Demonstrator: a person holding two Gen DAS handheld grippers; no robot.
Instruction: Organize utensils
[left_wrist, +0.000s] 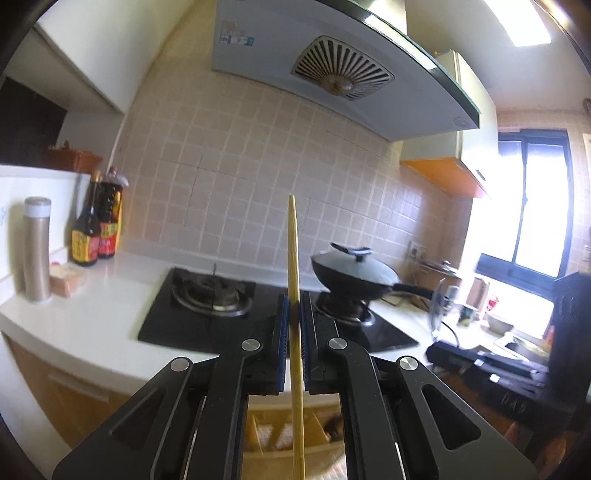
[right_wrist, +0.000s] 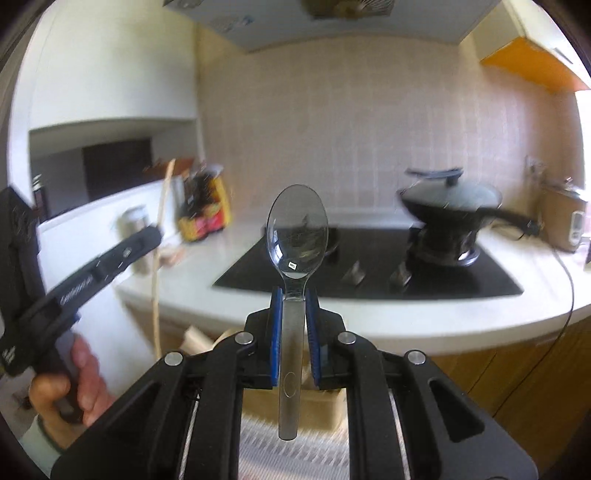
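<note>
Left hand-held gripper (left_wrist: 294, 301) clamping chopstick (left_wrist: 293, 251), right hand-held gripper (right_wrist: 294, 295) clamping spoon (right_wrist: 297, 229)

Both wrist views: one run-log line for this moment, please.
left gripper: shut on chopstick | right gripper: shut on spoon | both held above counter

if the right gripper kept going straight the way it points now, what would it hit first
Probably the black stovetop. The right gripper, shut on a clear plastic spoon, points across the white counter edge at the hob, left of the lidded wok. The spoon's bowl would arrive first. Depth is unclear, so it might meet the counter.
</note>
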